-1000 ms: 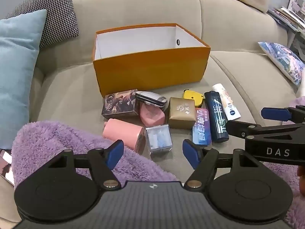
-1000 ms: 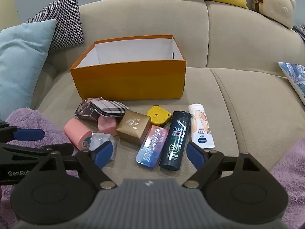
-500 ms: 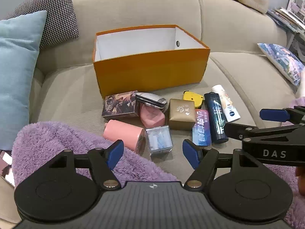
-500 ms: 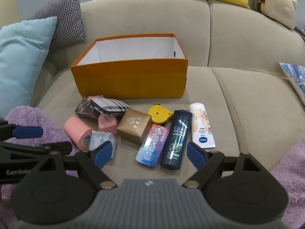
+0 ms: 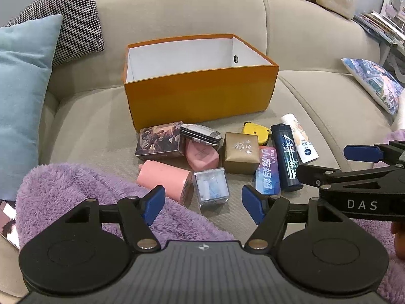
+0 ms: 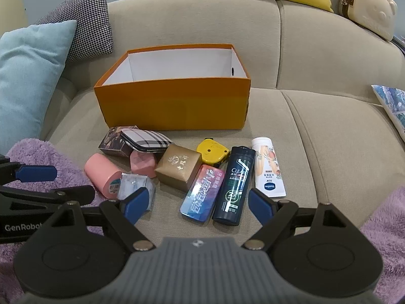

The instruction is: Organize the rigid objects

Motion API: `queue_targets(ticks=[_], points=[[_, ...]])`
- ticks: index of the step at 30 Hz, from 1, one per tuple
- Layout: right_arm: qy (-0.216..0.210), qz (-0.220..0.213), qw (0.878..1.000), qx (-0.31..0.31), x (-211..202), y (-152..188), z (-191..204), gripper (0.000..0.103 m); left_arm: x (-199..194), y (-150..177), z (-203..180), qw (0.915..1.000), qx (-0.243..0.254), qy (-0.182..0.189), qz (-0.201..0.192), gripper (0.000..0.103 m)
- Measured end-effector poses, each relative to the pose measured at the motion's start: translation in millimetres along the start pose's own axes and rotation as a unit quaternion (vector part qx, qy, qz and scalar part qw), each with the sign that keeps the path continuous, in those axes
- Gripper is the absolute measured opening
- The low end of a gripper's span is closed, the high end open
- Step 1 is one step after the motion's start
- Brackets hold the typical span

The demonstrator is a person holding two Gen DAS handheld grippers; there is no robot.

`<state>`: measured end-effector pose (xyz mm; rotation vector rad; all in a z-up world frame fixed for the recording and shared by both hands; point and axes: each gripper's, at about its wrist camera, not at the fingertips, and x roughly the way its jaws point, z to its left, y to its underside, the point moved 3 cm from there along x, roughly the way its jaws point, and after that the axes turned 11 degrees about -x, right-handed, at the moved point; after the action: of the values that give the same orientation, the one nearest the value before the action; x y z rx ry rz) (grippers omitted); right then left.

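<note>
An open orange box (image 5: 202, 101) (image 6: 172, 103) stands empty on the beige sofa. In front of it lie several small items: a pink cylinder (image 5: 164, 181), a clear plastic cube (image 5: 212, 186), a gold box (image 5: 240, 152) (image 6: 178, 166), a dark shampoo bottle (image 5: 287, 158) (image 6: 235, 185), a white lotion tube (image 6: 268, 167), a yellow tape measure (image 6: 212, 150) and a colourful flat pack (image 6: 202, 192). My left gripper (image 5: 203, 204) is open and empty, just short of the cube. My right gripper (image 6: 198, 202) is open and empty, just short of the flat pack and shampoo bottle.
A purple fleece blanket (image 5: 76, 190) covers the sofa's near edge on both sides. A light blue cushion (image 5: 20, 96) and a checked cushion (image 5: 73, 17) lie at the left. A patterned cushion (image 5: 374, 81) lies at the right.
Both grippers stay open and almost still; the views have shifted only slightly.
</note>
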<state>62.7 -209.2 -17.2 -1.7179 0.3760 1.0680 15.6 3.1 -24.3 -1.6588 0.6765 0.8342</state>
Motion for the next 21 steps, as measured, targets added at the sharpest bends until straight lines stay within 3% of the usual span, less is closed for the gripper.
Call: queue_targets(ticks=[21], points=[[-0.001,0.0,1.0,0.004,0.8,0.5,-0.5,0.086,0.1,0.2,2.4,1.0,0.0,-0.001,0.001,0.081]])
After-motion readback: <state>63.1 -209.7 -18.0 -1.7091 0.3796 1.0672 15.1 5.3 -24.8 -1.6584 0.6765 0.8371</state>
